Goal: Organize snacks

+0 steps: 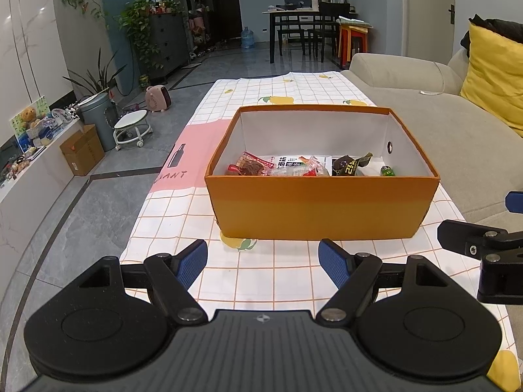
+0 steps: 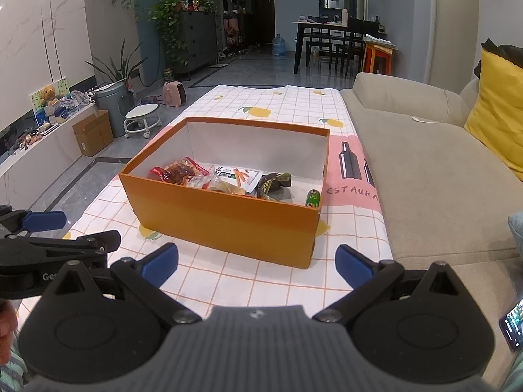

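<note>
- Snacks (image 1: 304, 166) lie in a loose heap on the floor of the orange box (image 1: 322, 207), which stands on the checked tablecloth (image 1: 281, 274) just beyond both grippers.
- Left gripper (image 1: 263, 263): jaws wide apart, nothing between them, hovering low over the cloth at the near side of the box.
- Right gripper (image 2: 256, 266): jaws likewise spread and empty, aimed at the near right corner of the box.
- Inside the box, a red packet (image 2: 178, 171) sits at the left, a white packet (image 2: 240, 176) and a dark wrapper (image 2: 273, 183) in the middle, and a small green piece (image 2: 312, 198) at the right, by the wall.
- Progress, as I judge it: no snack shows loose on the cloth, so the gathering looks done or nearly so; only tidying inside the box may remain.
- Around: a grey sofa (image 2: 434, 176) runs along the right edge of the table, with a yellow cushion (image 2: 497, 111) at its far right; a phone (image 2: 513, 325) lies near right.
- Nothing blocks the way to the box; its near wall hides part of the contents.
</note>
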`<state>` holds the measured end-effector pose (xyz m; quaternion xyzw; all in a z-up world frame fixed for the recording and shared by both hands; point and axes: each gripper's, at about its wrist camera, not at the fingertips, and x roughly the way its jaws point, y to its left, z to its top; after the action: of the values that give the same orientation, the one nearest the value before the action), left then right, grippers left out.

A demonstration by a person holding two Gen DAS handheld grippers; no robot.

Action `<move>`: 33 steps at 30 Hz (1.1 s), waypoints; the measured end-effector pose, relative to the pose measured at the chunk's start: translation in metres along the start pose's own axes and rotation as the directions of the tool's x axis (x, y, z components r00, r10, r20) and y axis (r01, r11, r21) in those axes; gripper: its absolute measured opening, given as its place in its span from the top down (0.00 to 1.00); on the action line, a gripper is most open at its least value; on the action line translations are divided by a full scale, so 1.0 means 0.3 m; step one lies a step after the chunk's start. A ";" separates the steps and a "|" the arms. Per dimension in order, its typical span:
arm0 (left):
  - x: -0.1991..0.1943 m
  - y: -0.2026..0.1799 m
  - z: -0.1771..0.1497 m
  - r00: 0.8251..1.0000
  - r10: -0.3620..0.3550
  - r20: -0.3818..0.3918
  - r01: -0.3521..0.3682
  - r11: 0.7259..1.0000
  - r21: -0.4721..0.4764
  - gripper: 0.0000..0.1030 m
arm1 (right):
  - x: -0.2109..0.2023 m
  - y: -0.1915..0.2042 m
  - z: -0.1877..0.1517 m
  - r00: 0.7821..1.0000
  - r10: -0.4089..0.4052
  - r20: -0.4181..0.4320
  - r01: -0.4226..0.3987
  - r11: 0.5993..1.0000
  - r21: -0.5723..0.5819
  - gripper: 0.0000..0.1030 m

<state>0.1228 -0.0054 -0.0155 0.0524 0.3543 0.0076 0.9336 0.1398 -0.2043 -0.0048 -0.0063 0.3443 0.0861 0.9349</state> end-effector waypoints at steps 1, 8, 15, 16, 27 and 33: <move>-0.001 0.000 -0.001 1.000 0.000 -0.001 0.000 1.000 0.001 0.12 | 0.000 -0.001 0.000 1.000 0.000 0.000 0.000 1.000 0.000 0.04; 0.004 0.000 -0.010 1.000 0.000 0.001 0.000 1.000 0.001 0.12 | 0.000 0.000 0.000 1.000 0.001 -0.002 -0.001 1.000 0.000 0.04; 0.002 0.003 -0.015 1.000 -0.001 0.000 0.001 1.000 0.001 0.12 | 0.002 0.001 -0.002 1.000 0.001 -0.006 -0.001 1.000 0.002 0.04; 0.003 0.002 -0.015 1.000 -0.001 0.000 0.001 1.000 0.002 0.12 | 0.002 0.001 -0.003 1.000 0.002 -0.006 -0.002 1.000 0.003 0.04; -0.003 0.007 -0.007 1.000 0.008 -0.003 -0.008 1.000 -0.013 0.12 | -0.001 0.003 -0.005 1.000 0.006 -0.010 -0.006 1.000 0.008 0.04; -0.007 0.017 -0.003 1.000 0.003 -0.007 -0.004 1.000 -0.026 0.14 | 0.000 0.002 -0.001 1.000 0.006 -0.012 -0.006 1.000 0.011 0.04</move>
<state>0.1207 -0.0005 -0.0143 0.0410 0.3573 0.0139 0.9330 0.1395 -0.2036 -0.0051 -0.0007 0.3503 0.0870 0.9326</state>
